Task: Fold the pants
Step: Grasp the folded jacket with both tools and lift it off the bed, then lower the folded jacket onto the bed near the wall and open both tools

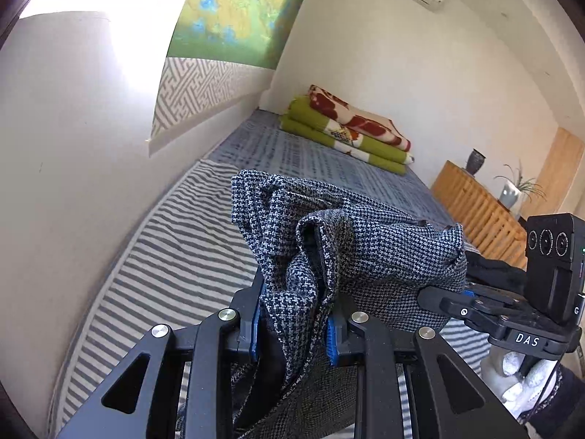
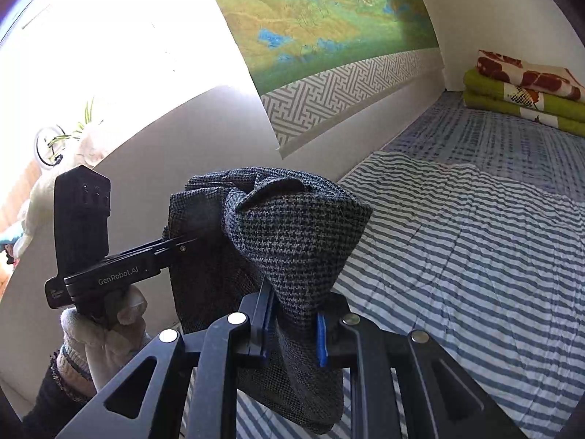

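Observation:
The pants (image 1: 365, 241) are dark grey houndstooth cloth, bunched and lifted above the striped bed. My left gripper (image 1: 294, 325) is shut on a thick fold of them, blue pads pressing from both sides. In the right wrist view, my right gripper (image 2: 292, 329) pinches another bunch of the pants (image 2: 292, 234), which balloons above the jaws and hangs below them. Each gripper shows in the other's view: the right gripper (image 1: 431, 298) bites the cloth's right edge, and the left gripper (image 2: 182, 245) enters the cloth from the left. Gloved hands hold both handles.
A striped sheet (image 2: 457, 256) covers the bed, with a checked blue blanket (image 1: 292, 146) farther back. Folded green and red blankets (image 1: 351, 128) lie at the far end. A wall with a painting (image 2: 321, 14) runs along the left. A wooden cabinet (image 1: 475, 201) with vases stands right.

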Action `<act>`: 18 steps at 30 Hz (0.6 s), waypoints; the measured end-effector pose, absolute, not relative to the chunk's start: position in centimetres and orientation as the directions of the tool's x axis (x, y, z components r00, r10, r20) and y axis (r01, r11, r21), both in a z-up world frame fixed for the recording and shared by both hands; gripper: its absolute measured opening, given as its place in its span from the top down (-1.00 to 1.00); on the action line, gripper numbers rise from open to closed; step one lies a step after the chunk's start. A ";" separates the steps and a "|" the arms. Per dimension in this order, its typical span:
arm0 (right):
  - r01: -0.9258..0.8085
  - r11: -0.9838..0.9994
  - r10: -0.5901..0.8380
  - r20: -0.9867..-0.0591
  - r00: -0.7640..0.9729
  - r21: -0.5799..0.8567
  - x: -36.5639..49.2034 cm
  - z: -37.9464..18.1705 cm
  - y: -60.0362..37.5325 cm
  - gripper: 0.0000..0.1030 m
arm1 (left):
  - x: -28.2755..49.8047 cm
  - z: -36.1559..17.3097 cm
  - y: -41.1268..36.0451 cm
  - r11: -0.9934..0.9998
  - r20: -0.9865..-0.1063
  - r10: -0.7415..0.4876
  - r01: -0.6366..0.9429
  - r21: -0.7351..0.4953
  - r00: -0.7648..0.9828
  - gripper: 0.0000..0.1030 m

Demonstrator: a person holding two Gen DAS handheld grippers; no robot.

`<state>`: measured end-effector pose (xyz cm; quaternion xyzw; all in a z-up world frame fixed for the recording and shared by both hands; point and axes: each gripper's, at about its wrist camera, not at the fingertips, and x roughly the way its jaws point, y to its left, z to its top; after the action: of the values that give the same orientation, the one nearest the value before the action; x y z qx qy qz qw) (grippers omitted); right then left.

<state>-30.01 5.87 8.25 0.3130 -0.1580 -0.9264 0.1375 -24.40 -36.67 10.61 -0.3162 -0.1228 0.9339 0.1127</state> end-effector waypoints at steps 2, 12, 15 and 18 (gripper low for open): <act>0.143 -0.915 -0.342 -0.539 -0.770 0.377 -33.6 7.6 5.8 0.69 | -27.6 9.8 -37.9 -0.946 -0.560 0.275 -0.116 -0.303 -0.781 0.49; 0.057 -0.918 -0.297 -0.586 -0.754 0.392 -47.9 1.1 8.7 0.69 | -42.5 1.4 -41.1 -0.971 -0.641 0.195 -0.052 -0.235 -0.743 0.33; 0.011 -0.960 -0.200 -0.661 -0.723 0.278 -52.0 -0.6 8.9 0.46 | -47.6 -1.4 -43.1 -0.973 -0.723 -0.021 0.179 -0.143 -0.690 -0.03; -0.141 -0.964 -0.063 -0.711 -0.701 0.225 -54.3 -1.2 11.0 0.39 | -48.1 -1.7 -45.1 -0.937 -0.685 0.023 0.224 -0.269 -0.728 -0.04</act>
<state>-54.30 11.05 -1.24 0.3863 -0.1324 -0.9126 -0.0214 -48.14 -45.05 -1.69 -0.3645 -0.1689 0.9141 -0.0550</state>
